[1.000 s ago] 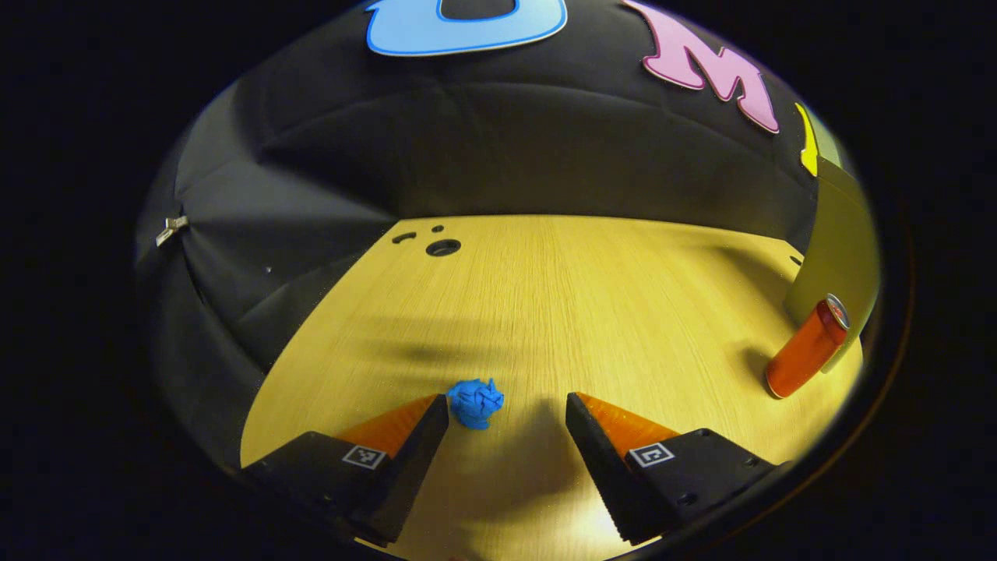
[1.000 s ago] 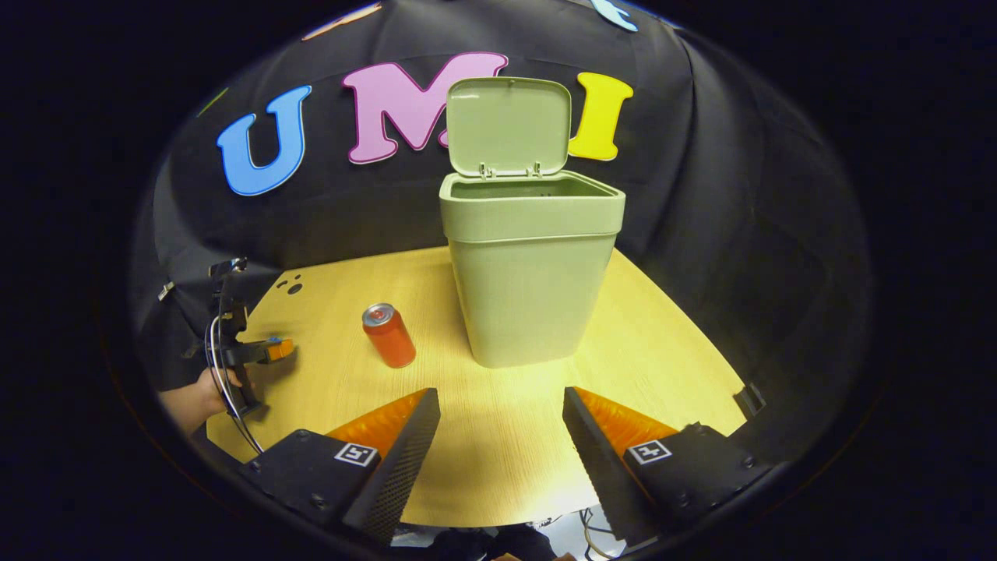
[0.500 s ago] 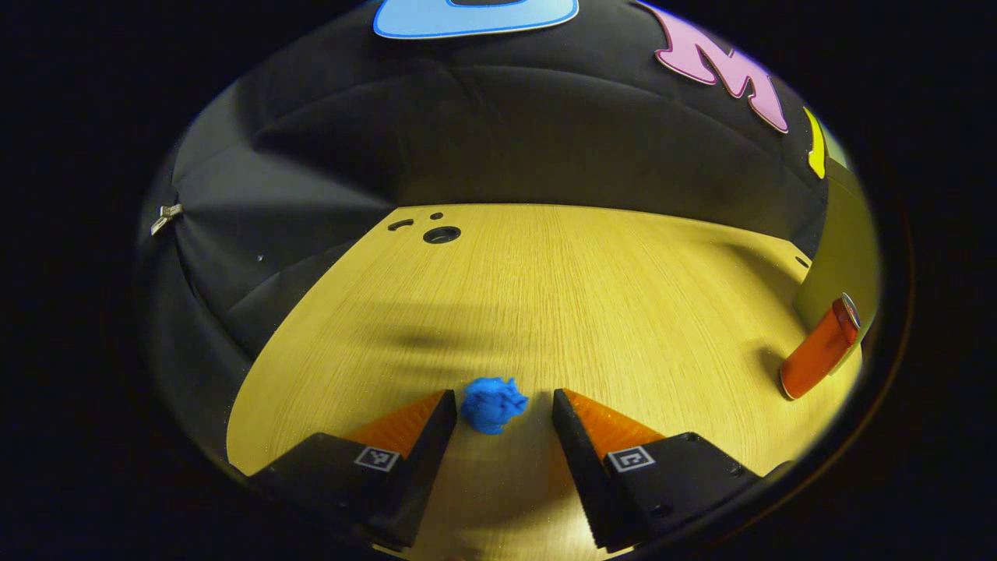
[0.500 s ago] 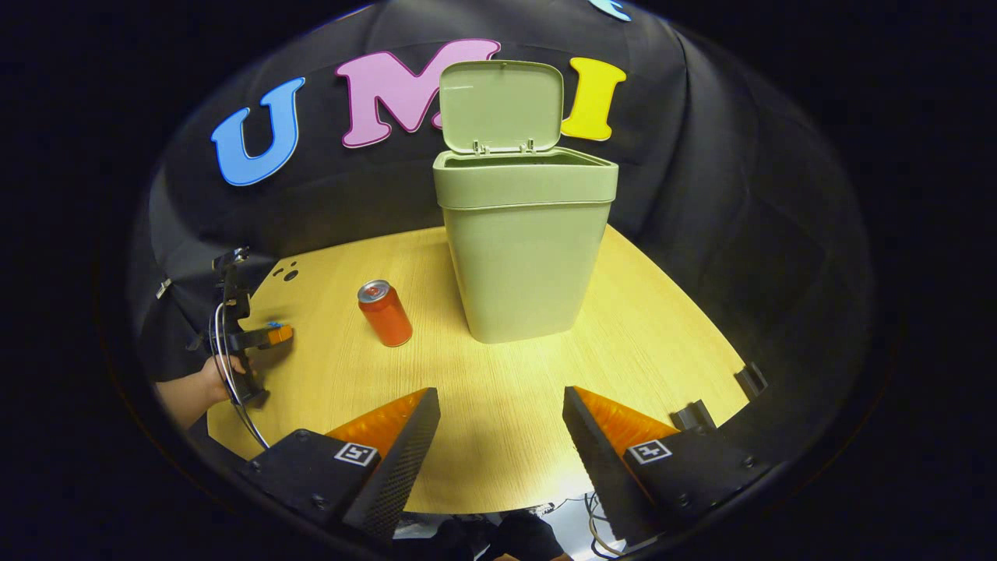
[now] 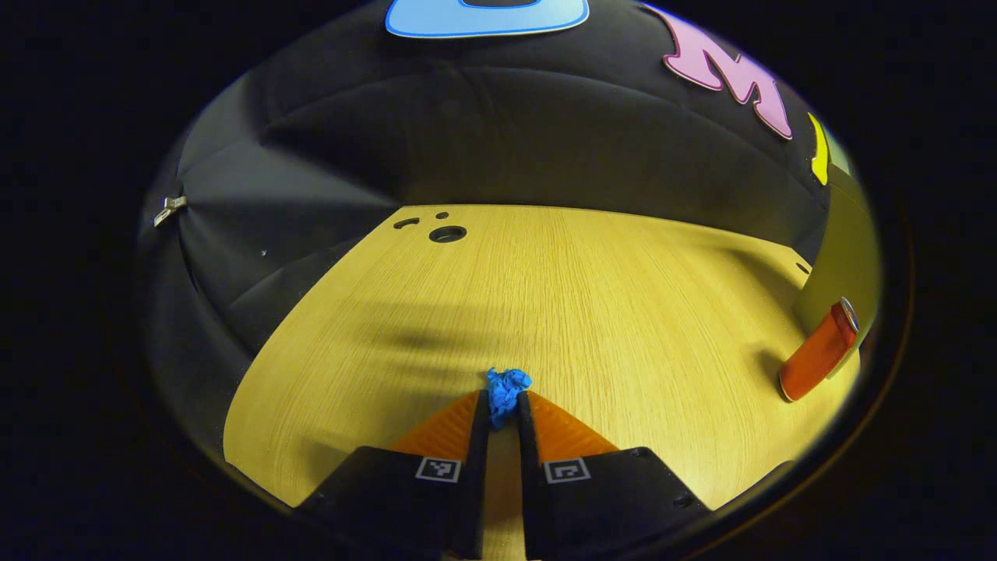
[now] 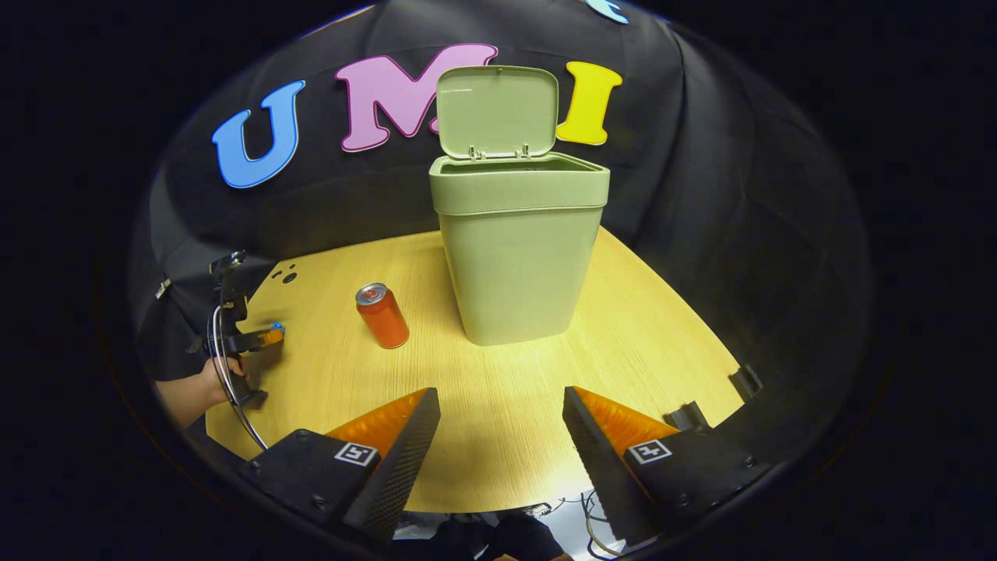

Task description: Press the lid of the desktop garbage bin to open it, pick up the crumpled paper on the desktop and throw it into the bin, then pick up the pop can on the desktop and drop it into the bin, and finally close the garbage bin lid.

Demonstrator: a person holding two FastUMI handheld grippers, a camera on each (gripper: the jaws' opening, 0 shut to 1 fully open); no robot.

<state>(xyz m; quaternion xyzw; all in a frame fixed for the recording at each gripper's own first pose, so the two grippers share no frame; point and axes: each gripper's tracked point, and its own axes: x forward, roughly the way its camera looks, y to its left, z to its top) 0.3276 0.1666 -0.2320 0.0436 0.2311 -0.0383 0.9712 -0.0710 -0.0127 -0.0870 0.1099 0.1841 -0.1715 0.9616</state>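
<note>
A crumpled blue paper (image 5: 506, 391) is pinched between both fingers of my left gripper (image 5: 502, 407), low over the wooden desktop (image 5: 592, 296). The orange pop can (image 5: 818, 354) stands at the far right of the left gripper view, in front of the green bin (image 5: 845, 249). In the right gripper view the bin (image 6: 518, 257) stands at the back of the desk with its lid (image 6: 497, 109) raised upright. The can (image 6: 382, 315) stands just left of the bin. My right gripper (image 6: 498, 436) is open near the front edge, with nothing between its fingers. The left gripper (image 6: 265, 337) and the hand holding it appear far left.
Round cable holes (image 5: 446, 233) are cut into the desk's far left corner. Black cloth walls surround the desk on the back and sides. A dark bracket (image 6: 745, 382) sits at the desk's right edge.
My left gripper closed from wide open onto the blue paper. The right gripper view drifted slightly, with the bin now a little lower and farther.
</note>
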